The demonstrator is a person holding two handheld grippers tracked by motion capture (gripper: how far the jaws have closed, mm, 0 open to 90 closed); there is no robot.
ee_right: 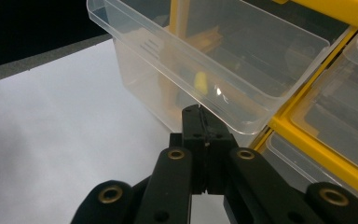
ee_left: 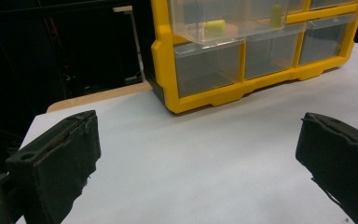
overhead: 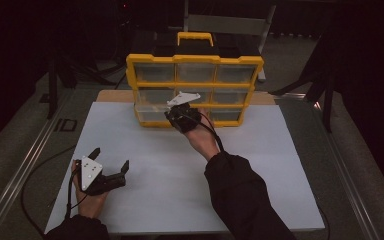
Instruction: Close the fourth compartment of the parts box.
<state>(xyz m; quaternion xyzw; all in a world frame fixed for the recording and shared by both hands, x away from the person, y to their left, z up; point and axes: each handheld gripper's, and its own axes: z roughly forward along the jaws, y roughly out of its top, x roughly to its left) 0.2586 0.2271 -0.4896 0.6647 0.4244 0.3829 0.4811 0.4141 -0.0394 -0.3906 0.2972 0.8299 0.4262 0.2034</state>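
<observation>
Your right gripper [overhead: 176, 116] is at the near face of the yellow organizer [overhead: 195, 90], which stands at the far edge of the white mat [overhead: 180, 170]. In the right gripper view its jaws are pressed together just under the front lip of a clear drawer [ee_right: 205, 60] that juts out of the frame; whether they pinch the lip or merely touch it cannot be told. The drawer sits in the left column, and a small yellow-green piece [ee_right: 199, 80] lies inside it. That closed, low placement suits drawing the drawer out or pushing it home, since the lip is its handle.

Your left gripper [overhead: 111, 172] rests on the mat at the near left, well apart from the organizer, jaws spread wide and holding nothing. Parked there, it stays out of your right arm's way while facing the drawers.
</observation>
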